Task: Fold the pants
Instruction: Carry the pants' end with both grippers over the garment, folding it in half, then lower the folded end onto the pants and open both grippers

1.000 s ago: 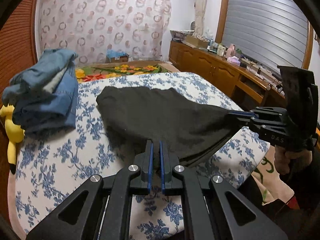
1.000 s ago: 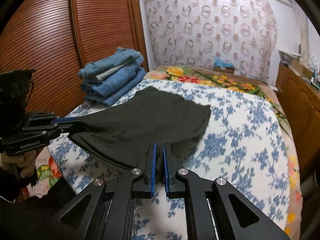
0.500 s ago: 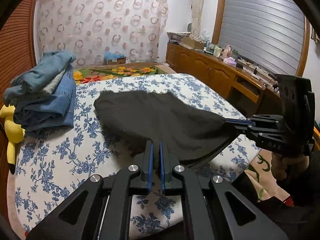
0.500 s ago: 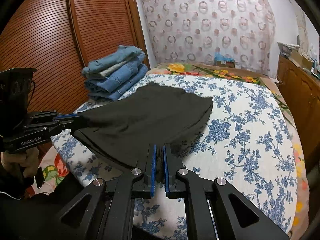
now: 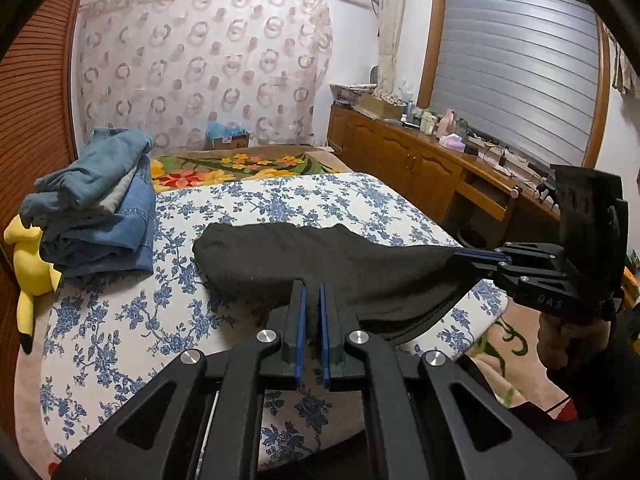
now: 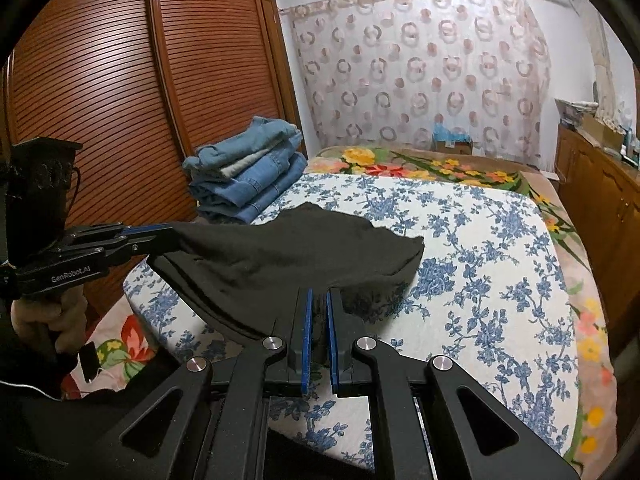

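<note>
Left wrist view: the left tool (image 5: pixel 312 304) is clamped on the near edge of the black soft fabric pants (image 5: pixel 320 260), and the right tool (image 5: pixel 476 255) grips their right corner. Compared with 1 second earlier, the near edge has risen clear of the blue-flowered white bed cover (image 5: pixel 120 320), while the far part rests on it. This looks like a lift ahead of a fold.

Right wrist view: the right tool (image 6: pixel 318 312) is clamped on the pants (image 6: pixel 300 248); the left tool (image 6: pixel 160 234) holds the left corner. The cloth hangs tauter than before, beside 1 stack of folded blue denim (image 6: pixel 248 176).
</note>
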Demonstrator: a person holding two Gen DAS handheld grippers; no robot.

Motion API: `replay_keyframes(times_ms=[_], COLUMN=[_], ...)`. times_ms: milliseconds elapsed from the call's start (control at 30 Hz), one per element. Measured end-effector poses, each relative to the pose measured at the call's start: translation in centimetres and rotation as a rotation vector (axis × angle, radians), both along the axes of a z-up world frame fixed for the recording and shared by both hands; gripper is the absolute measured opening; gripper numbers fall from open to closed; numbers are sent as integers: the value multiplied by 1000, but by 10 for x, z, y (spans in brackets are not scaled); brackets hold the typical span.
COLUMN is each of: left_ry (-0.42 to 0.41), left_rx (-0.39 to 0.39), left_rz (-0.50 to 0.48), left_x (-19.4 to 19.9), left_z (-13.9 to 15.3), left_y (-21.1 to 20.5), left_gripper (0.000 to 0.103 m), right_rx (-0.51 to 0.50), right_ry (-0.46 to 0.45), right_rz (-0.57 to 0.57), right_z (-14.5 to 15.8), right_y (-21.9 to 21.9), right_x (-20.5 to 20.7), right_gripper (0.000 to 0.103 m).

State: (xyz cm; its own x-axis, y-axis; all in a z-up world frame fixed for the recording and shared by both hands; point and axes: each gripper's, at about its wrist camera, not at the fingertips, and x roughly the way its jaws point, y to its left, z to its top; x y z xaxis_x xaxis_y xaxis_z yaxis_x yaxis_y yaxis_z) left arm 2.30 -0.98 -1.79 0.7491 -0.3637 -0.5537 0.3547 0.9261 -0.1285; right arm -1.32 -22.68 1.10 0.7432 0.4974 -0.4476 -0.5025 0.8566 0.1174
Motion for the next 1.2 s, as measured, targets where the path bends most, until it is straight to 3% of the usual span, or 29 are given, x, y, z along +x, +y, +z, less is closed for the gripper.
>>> replay_keyframes(times_ms=[300,533,867,1200], left_ry=[-27,-1,18,69], left_rx=[3,5,34,40], left_rz=[-5,7,39,75], left_x=[-8,0,51,105], left_z=[9,4,-2,-17], left_y=[-3,-2,2,8], left_gripper=[7,7,7,7], right_rx=[11,11,-16,-30], right_ry=[-24,-7,0,76], right_rz=[7,-2,-58,-120], right_z=[8,4,5,-13], right_y=[-3,-1,16,29], right_x=[-8,6,68,139], right_gripper=[7,7,7,7])
